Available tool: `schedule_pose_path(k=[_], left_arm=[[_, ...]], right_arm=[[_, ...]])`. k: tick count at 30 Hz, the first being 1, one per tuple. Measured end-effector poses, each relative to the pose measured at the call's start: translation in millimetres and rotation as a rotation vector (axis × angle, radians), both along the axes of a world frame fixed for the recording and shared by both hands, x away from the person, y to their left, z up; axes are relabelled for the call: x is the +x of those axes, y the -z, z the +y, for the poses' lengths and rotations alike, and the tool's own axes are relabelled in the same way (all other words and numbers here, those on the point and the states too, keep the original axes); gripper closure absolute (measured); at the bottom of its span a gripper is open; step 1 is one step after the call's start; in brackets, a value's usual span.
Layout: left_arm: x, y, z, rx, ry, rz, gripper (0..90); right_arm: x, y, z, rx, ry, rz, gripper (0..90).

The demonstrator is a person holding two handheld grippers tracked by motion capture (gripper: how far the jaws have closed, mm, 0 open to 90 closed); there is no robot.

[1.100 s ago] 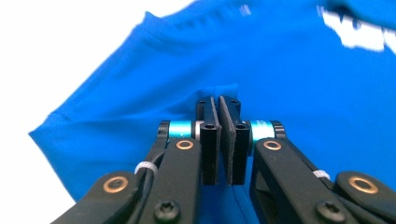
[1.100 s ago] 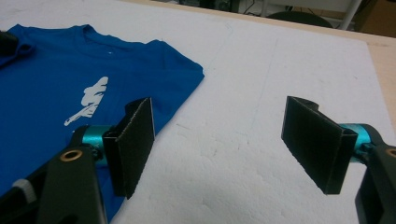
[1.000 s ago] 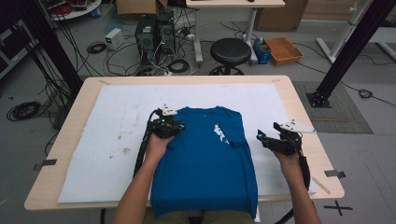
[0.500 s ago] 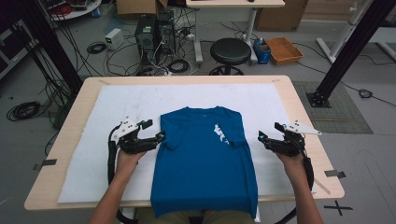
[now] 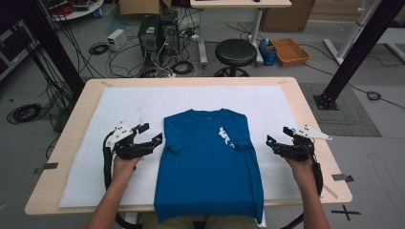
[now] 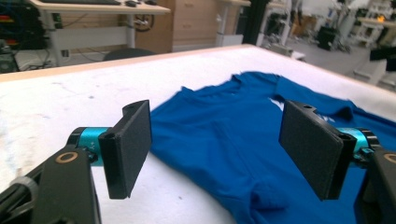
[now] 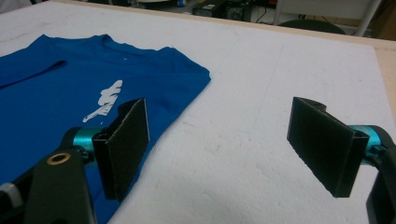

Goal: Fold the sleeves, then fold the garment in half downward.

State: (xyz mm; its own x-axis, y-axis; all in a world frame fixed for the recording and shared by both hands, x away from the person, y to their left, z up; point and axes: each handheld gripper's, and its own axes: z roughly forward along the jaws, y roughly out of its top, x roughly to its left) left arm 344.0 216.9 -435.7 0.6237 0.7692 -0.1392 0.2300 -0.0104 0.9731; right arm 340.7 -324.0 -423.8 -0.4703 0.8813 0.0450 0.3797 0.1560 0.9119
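Fingers (image 6: pixel 130 149) of left gripper (image 5: pixel 149 134): apart, empty, withdrawn from the shirt's left shoulder to just beside its edge. Right gripper (image 5: pixel 279 138): fingers apart, unmoved, near opposite edge. Blue T-shirt (image 5: pixel 207 167): flat on white counter (image 5: pixel 286 105), sleeves folded in. Judgement: left fold finished; next fold pending.

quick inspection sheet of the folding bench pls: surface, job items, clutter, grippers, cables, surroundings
Surface: white mat over wooden table, faint marks.
Job's things: blue T-shirt, both sleeves folded in, hem over near edge.
Clutter: nothing seen.
Grippers: left gripper open, beside the shirt's left edge; right gripper open, apart from it.
Cables: black gripper cable by left forearm; floor cables.
Surroundings: stool, computer towers, orange tray.
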Motion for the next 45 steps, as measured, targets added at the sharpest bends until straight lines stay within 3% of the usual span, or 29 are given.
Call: schedule_pose_path(k=[6,13,22,28,32,36,42,45], left_arm=[[2.3,2.1,4.3,0.008,-0.046,0.021,25.6],[4.6,3.6,3.1,0.013,-0.056,0.025,25.6],[8.3,4.4,5.2,0.009,-0.079,0.062,25.6],[23.3,-3.9,2.0,0.021,-0.087,0.092,25.8],[42.9,-12.0,-4.5,0.087,-0.086,0.145,25.8],[68.1,-17.3,-14.4,0.150,-0.122,0.204,27.0],[93.3,2.8,-27.1,0.270,-0.165,0.311,34.5],[97.5,11.3,-32.0,0.308,-0.174,0.339,37.8]], right_arm=[[1.6,2.5,2.4,-0.009,-0.005,0.013,20.5],[0.0,4.7,-2.7,-0.007,0.000,0.012,20.5],[0.9,4.4,1.0,-0.006,-0.001,0.014,20.5],[0.6,3.4,-0.2,0.006,0.000,0.011,20.5],[1.5,4.4,0.6,0.002,-0.008,0.014,20.5],[2.7,3.6,6.1,-0.007,-0.025,0.016,20.5],[5.6,5.4,10.8,-0.020,-0.039,0.027,20.5],[7.5,6.3,12.0,-0.024,-0.045,0.031,20.5]])
